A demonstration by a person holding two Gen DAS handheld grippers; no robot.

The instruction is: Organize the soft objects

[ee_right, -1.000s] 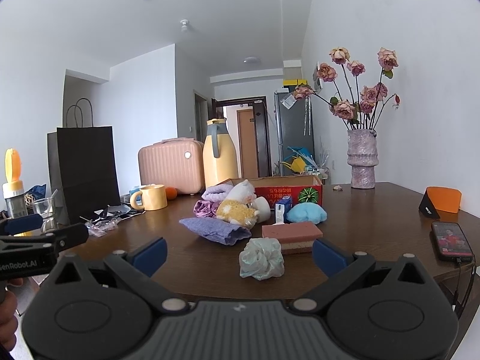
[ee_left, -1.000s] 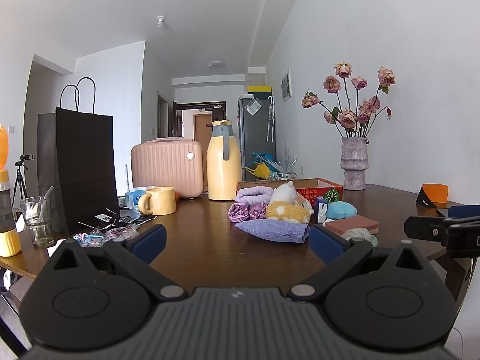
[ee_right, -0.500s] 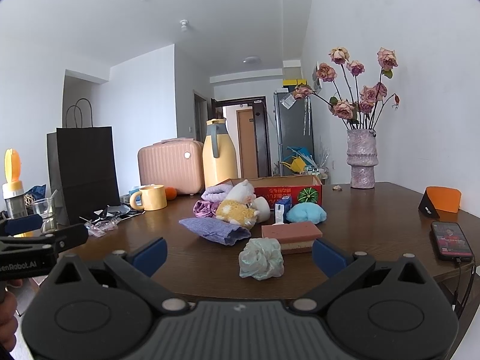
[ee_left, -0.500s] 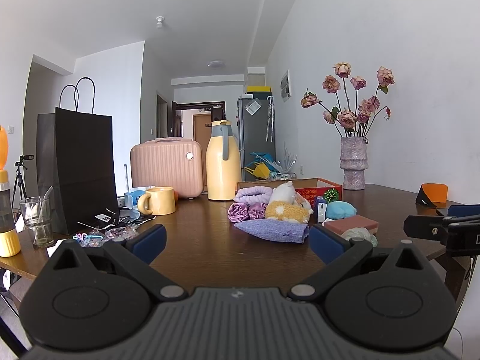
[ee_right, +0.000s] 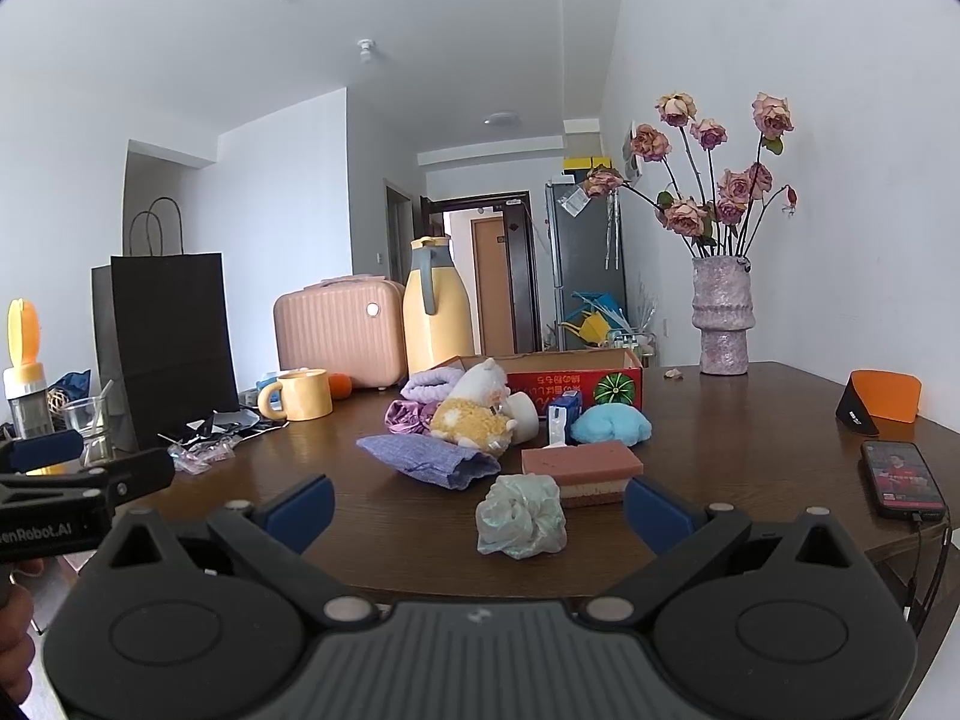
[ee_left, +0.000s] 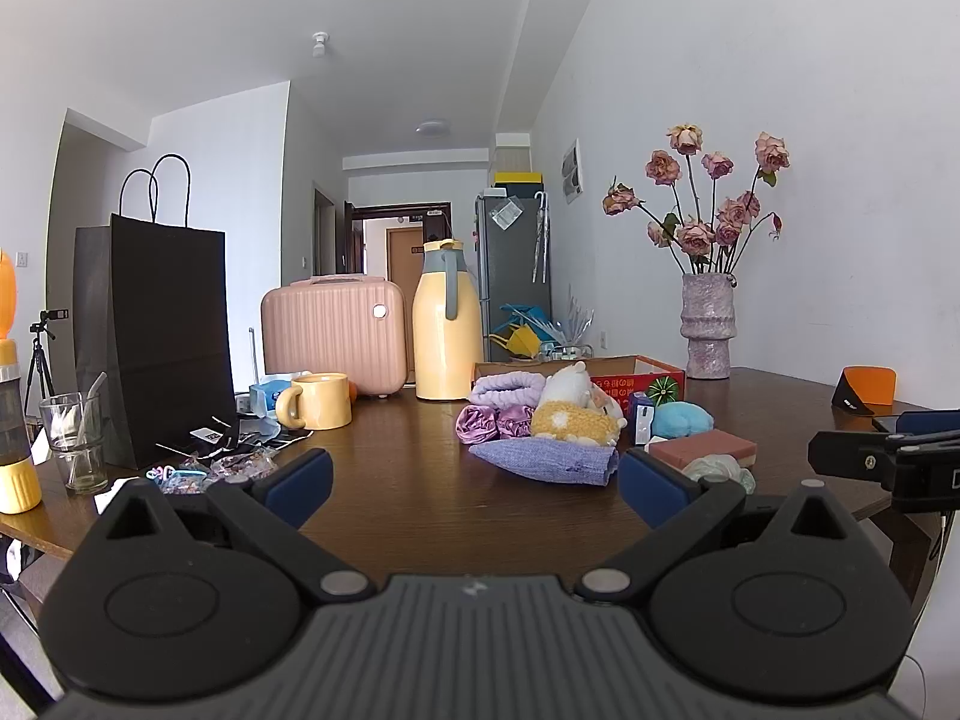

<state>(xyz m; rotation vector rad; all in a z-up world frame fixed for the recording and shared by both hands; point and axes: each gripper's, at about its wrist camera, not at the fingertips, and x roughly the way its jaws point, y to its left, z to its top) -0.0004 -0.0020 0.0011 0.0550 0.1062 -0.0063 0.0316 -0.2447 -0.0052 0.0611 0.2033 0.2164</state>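
A heap of soft things lies mid-table: a purple cloth pouch (ee_left: 543,461) (ee_right: 429,459), a yellow and white plush toy (ee_left: 573,414) (ee_right: 474,414), purple scrunchies (ee_left: 483,423) (ee_right: 405,414), a lilac headband (ee_left: 507,387), a blue soft pad (ee_left: 684,418) (ee_right: 612,425), a pink sponge (ee_left: 702,447) (ee_right: 579,462) and a pale green scrunchie (ee_right: 521,516) (ee_left: 720,468). Behind them stands an open red cardboard box (ee_left: 639,375) (ee_right: 573,377). My left gripper (ee_left: 474,489) is open, short of the pouch. My right gripper (ee_right: 477,510) is open, with the green scrunchie just beyond its fingers.
On the wooden table (ee_left: 408,480) stand a black paper bag (ee_left: 159,336), a pink case (ee_left: 336,333), a yellow jug (ee_left: 447,324), a yellow mug (ee_left: 318,401), a glass (ee_left: 75,438), and a flower vase (ee_left: 708,324). A phone (ee_right: 903,477) and orange stand (ee_right: 882,396) lie right.
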